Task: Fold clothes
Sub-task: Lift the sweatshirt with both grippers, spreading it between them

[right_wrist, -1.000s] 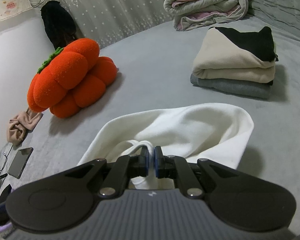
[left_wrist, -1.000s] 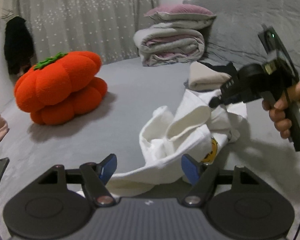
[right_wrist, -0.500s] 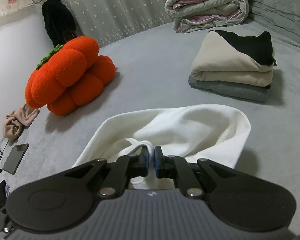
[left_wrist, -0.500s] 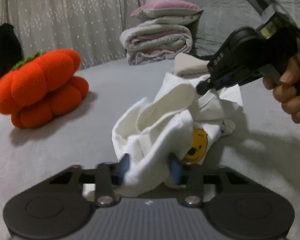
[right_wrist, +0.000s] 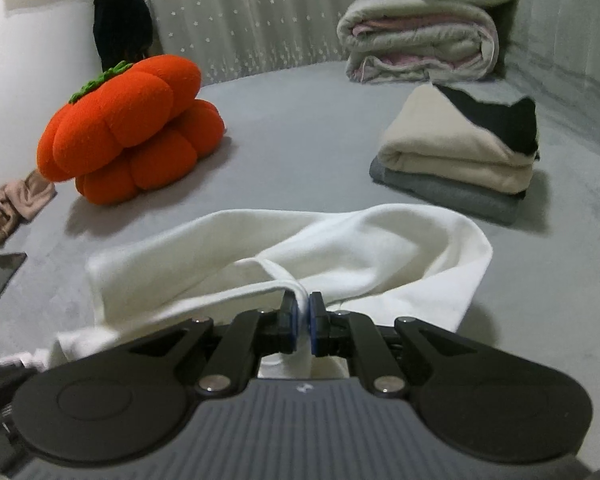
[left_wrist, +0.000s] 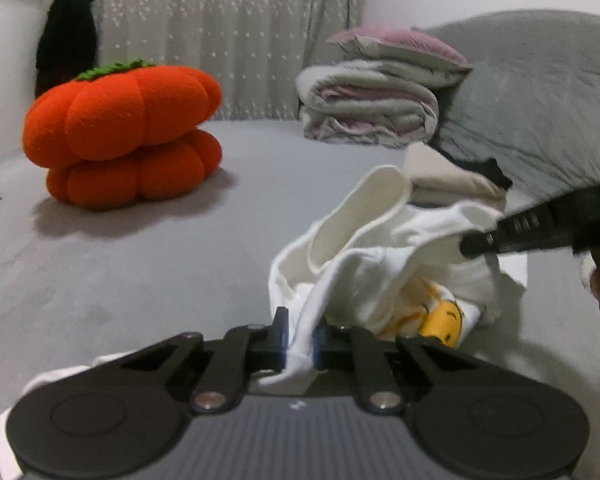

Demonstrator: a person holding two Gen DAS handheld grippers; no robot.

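Our left gripper (left_wrist: 300, 338), wide a second ago, is closing on the shirt (left_wrist: 380, 264); right gripper (right_wrist: 303, 322) clamps its edge. We can spread it.

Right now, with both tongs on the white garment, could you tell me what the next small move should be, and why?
Probably lift both and draw them apart to spread it. The left tongs are closing on a fold of the white garment, the right tongs are shut on its edge, and the cloth sits bunched on the grey bed, hiding most of its yellow print.
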